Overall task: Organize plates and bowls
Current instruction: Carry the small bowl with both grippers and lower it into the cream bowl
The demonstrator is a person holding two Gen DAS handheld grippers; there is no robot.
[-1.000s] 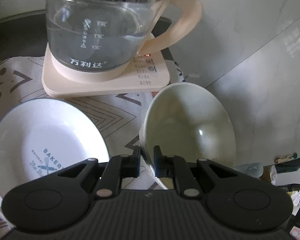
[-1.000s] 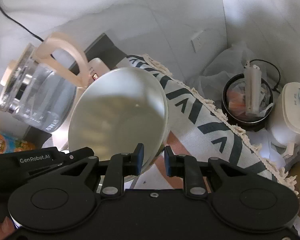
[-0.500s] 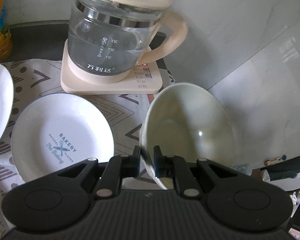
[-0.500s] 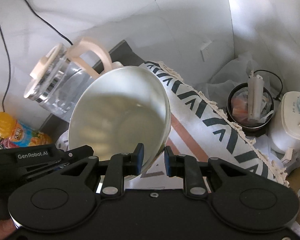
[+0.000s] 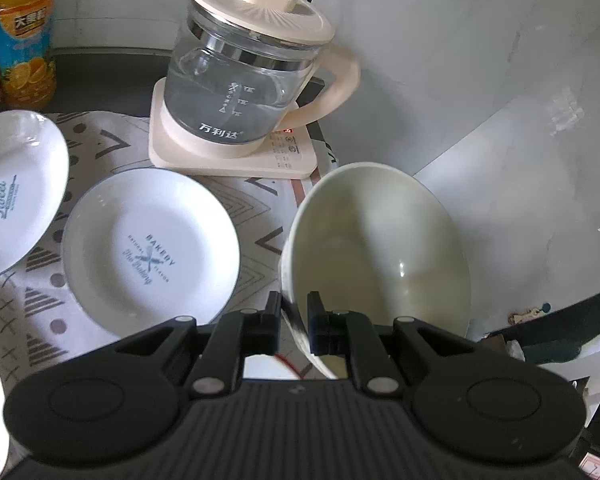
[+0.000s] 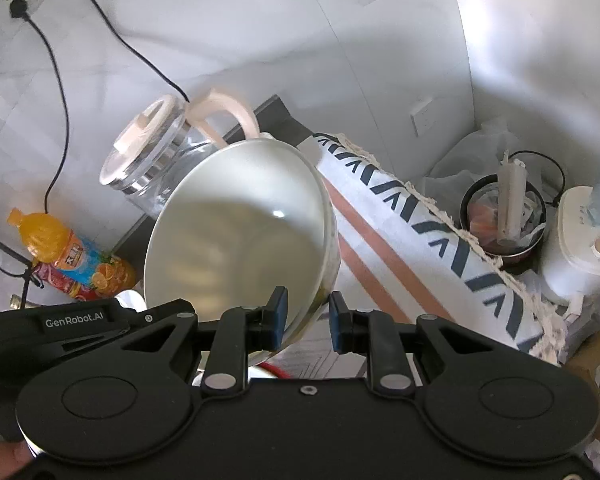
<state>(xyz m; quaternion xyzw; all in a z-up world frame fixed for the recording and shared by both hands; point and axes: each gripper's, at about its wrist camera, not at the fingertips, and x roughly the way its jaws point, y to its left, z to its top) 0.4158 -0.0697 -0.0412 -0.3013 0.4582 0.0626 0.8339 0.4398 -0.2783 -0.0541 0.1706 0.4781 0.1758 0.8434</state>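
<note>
A pale green bowl (image 5: 380, 256) hangs tilted in the air above the table's right edge, its inside facing me. My left gripper (image 5: 294, 320) is shut on its near left rim. In the right wrist view the same bowl (image 6: 240, 248) has its right rim pinched by my right gripper (image 6: 306, 318), with the left gripper's black body (image 6: 76, 320) beside it. Two white plates lie on the patterned cloth (image 5: 100, 148): one printed "Bakery" (image 5: 148, 252) just left of the bowl, one printed "Sweet" (image 5: 12, 192) further left.
A glass kettle (image 5: 252, 80) on a cream base stands behind the plates near the wall. An orange drink bottle (image 5: 24, 40) stands at the back left. Past the fringed table edge (image 6: 420, 220), on the floor, are a black bin (image 6: 504, 216) and a white appliance (image 6: 580, 240).
Both grippers have risen and drawn back with the bowl held between them. The kettle's lid, the drink bottle and the second plate have come into view.
</note>
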